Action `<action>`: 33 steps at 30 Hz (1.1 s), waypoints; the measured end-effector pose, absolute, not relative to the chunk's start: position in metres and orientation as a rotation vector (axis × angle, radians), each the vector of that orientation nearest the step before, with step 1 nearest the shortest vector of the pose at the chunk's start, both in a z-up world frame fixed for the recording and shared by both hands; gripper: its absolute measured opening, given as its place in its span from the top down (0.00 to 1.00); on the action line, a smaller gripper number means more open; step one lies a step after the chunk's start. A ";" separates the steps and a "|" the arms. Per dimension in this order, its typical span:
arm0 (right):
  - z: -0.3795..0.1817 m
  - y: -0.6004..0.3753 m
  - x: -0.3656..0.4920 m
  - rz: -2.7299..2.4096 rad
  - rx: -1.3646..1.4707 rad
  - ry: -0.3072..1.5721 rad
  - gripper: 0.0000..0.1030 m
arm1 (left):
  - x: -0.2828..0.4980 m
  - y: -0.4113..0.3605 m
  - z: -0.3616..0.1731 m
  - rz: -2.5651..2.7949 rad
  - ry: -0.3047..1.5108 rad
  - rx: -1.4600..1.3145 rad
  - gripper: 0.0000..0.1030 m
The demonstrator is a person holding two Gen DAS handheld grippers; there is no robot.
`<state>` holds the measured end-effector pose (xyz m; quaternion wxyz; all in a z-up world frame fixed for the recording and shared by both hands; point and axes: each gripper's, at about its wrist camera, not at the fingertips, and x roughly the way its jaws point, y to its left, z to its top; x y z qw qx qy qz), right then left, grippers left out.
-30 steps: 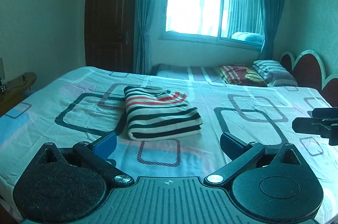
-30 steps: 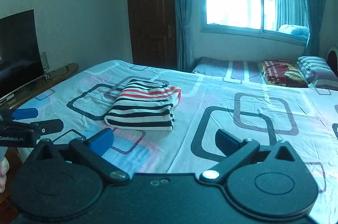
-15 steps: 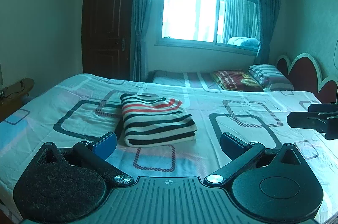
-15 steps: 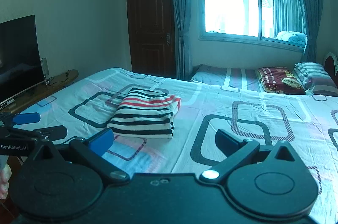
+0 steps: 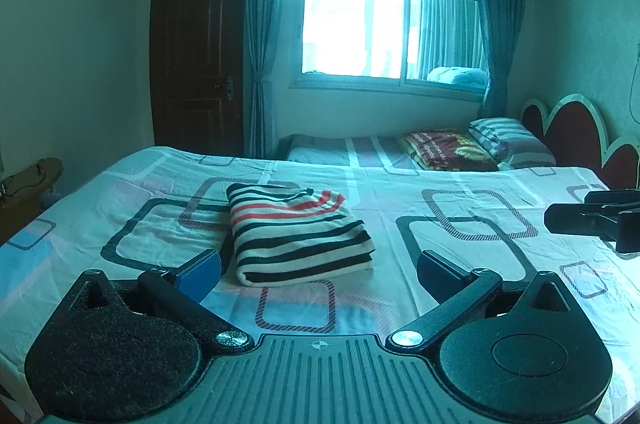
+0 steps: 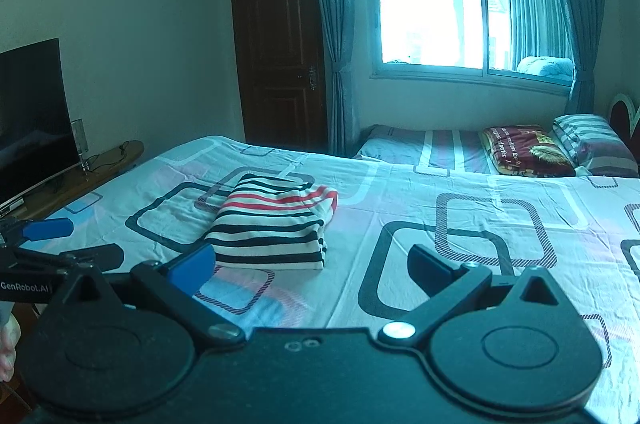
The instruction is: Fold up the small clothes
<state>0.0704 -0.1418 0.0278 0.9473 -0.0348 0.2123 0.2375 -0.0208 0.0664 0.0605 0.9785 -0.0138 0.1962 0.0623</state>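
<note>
A small striped garment [image 5: 298,234], white with black and red stripes, lies folded into a thick rectangle on the patterned bed sheet [image 5: 460,192]. It also shows in the right wrist view [image 6: 272,224]. My left gripper [image 5: 318,268] is open and empty, held above the bed just short of the garment's near edge. My right gripper [image 6: 312,264] is open and empty, to the right of the garment. Each gripper shows at the edge of the other's view: the right one [image 5: 592,218], the left one [image 6: 60,244].
Pillows [image 5: 508,142] and a red folded blanket [image 5: 444,150] lie on a second bed by the window. A headboard [image 5: 576,132] stands at the right. A television [image 6: 32,112] on a low wooden stand [image 6: 80,176] is at the left. A dark door [image 6: 280,44] is behind.
Both grippers have tilted up and drawn back a little from the bed, so the folded garment sits lower and farther in both views. The garment itself has not moved.
</note>
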 end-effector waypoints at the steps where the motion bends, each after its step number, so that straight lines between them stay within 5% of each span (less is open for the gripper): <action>1: 0.028 -0.142 0.070 0.483 -0.070 0.431 0.01 | -0.021 0.066 0.061 0.125 0.396 -0.027 0.00; 33: 0.028 -0.139 0.068 0.477 -0.062 0.415 0.01 | -0.021 0.066 0.065 0.106 0.393 -0.015 0.00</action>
